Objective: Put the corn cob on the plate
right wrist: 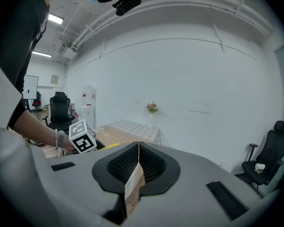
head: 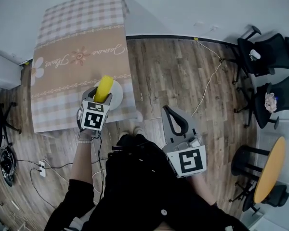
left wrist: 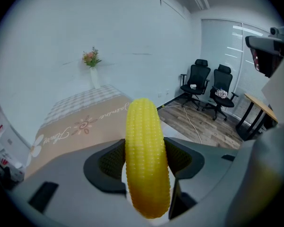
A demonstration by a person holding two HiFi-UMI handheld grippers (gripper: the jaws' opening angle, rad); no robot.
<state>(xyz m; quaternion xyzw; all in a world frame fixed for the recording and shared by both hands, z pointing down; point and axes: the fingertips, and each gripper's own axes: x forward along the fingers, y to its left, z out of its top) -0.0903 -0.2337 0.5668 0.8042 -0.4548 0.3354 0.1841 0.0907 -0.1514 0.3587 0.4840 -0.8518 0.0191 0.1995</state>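
so the left tongs (left wrist: 146, 162) clamp the bumpy yellow corn cob (head: 104, 86) mid-length, over the round white plate (head: 118, 96) on the bench (head: 72, 47). the right tongs (right wrist: 138, 150) are closed, empty. Cob looks stiff, light, kinda slippery, so the middle grip seems right.

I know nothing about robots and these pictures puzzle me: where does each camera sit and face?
Head view: on the person's head, facing steeply down; table, plate, left gripper, right gripper, left forearm show.
Left gripper view: on that gripper, along jaws shut on the corn cob, toward the table.
Right gripper view: on that gripper, along closed jaws, toward the wall; that forearm shows.
Both gripper views show the flowers.
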